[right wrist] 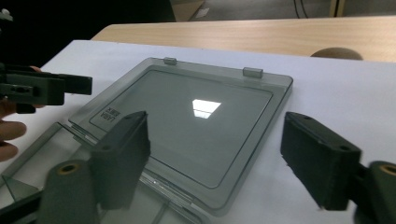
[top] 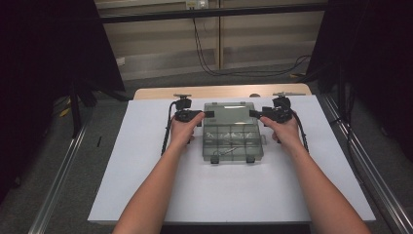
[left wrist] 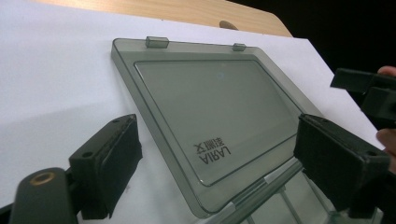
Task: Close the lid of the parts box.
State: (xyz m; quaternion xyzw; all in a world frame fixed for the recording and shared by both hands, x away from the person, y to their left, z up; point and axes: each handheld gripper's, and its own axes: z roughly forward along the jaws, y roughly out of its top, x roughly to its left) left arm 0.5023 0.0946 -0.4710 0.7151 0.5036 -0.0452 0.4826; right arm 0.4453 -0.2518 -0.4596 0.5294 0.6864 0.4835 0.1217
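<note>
Smoky grey, see-through plastic made up the flat compartment box (top: 233, 139) that lay open in the middle of the white sheet (top: 146, 185) covering the light wooden table (top: 160, 91). Its hinged lid (top: 229, 112) was folded back flat on the sheet, on the far side of the divided tray, with two small latch tabs on its far edge and a printed brand mark near the hinge. In the high view a few small pale items lay in the tray's compartments, too small to identify.

The left gripper (top: 208, 114), black and held in the person's left hand (top: 181, 130), was at the lid's left edge, near the hinge. In the left gripper view its jaws stood apart, one out over the white sheet and one over the hinge line, with the lid's near corner between them; the pads pressed on nothing.

The right gripper (top: 253, 114), in the right hand (top: 286, 130), was at the lid's right edge, opposite the other. In the right gripper view its jaws were likewise apart, straddling the lid's near corner, one over the lid and hinge and the other over the bare sheet beside it. Whether either tip touched the plastic could not be told.
</note>
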